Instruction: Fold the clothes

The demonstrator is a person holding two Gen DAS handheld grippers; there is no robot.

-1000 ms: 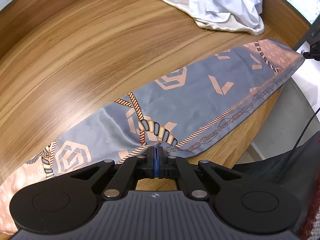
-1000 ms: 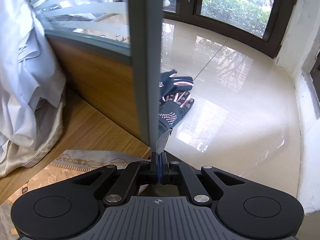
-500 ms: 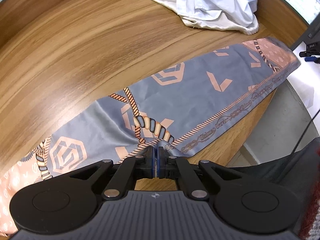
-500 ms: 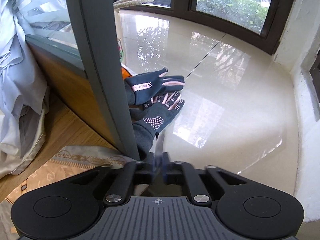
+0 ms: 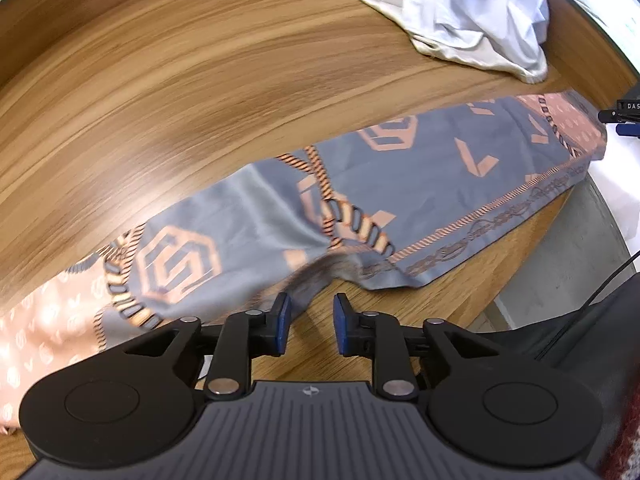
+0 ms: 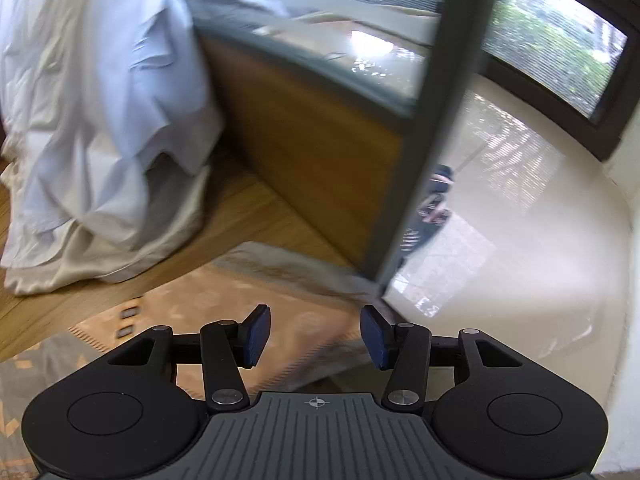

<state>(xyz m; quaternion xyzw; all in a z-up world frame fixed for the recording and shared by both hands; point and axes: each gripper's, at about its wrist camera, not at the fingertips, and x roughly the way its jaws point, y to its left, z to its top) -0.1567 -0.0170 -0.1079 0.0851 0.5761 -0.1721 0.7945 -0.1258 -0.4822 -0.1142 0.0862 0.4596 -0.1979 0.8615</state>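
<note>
Scarf (image 5: 420, 184) hem is blurred beside the left gripper (image 5: 308, 322); gloves (image 6: 434, 210) are partly hidden behind the grey post (image 6: 432, 128); white garments (image 5: 472, 8) are cropped.

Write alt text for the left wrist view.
The left gripper, jaws opening and pinching nothing, hangs at the near edge of a long grey and peach patterned scarf lying across a wooden table. White clothes are piled beyond it.

the black left tool (image 5: 308, 322) and black right tool (image 6: 314, 336) are angled downward, blue-padded jaws opening, nothing gripped.
</note>
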